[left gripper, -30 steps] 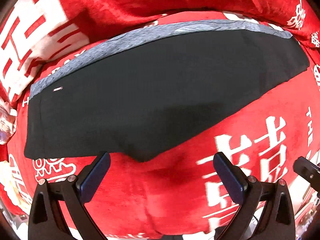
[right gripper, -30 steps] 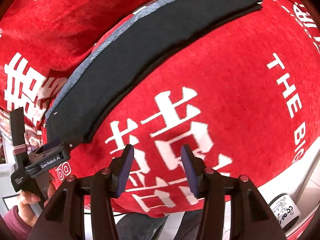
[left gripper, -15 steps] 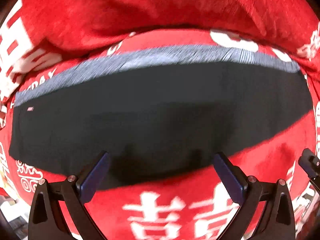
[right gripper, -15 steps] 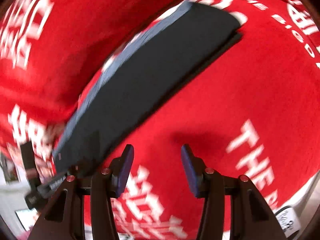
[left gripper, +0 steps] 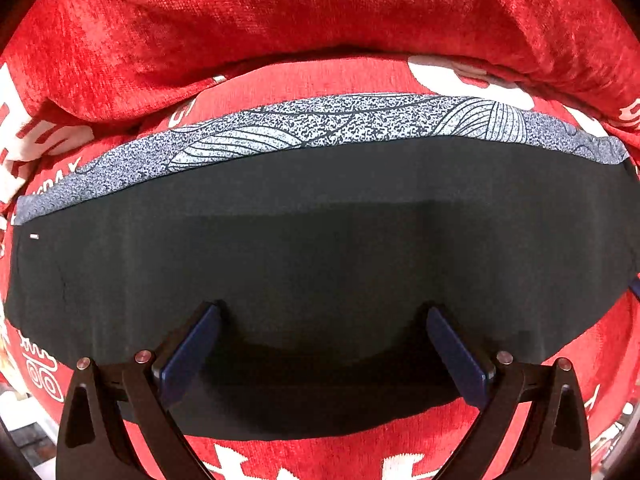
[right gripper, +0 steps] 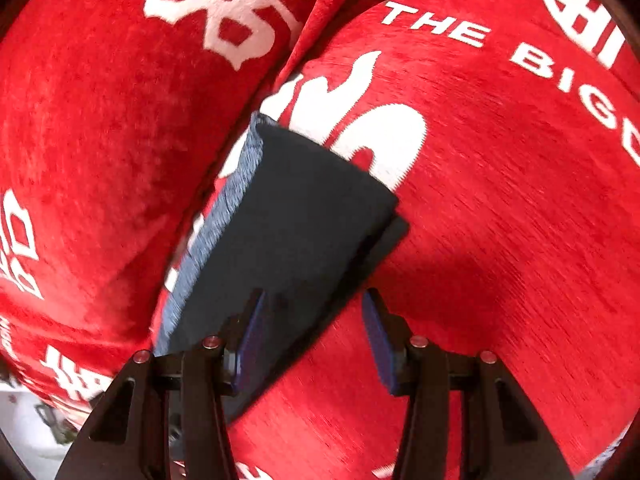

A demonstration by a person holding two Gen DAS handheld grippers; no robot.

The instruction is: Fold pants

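Note:
The folded black pants (left gripper: 320, 220) lie flat on a red blanket, with a grey patterned strip (left gripper: 340, 124) along their far edge. My left gripper (left gripper: 322, 316) points straight down over the pants' near half, jaws wide open, with black cloth beneath both fingertips. In the right wrist view the pants (right gripper: 304, 208) end in a square corner. My right gripper (right gripper: 313, 300) hovers over that end. Its jaws are closing, the left pad over the cloth, the right pad over bare blanket, and the pants' edge runs between them without being pressed.
The red blanket (right gripper: 500, 200) with white characters and lettering covers the whole surface. A raised red fold (left gripper: 320, 20) runs behind the pants. A pale floor area (right gripper: 24, 420) shows at the lower left beyond the blanket's edge.
Both grippers have come in over the pants and lower. The left one moved from the bare blanket onto the black cloth. The right one swung along the pants to their end.

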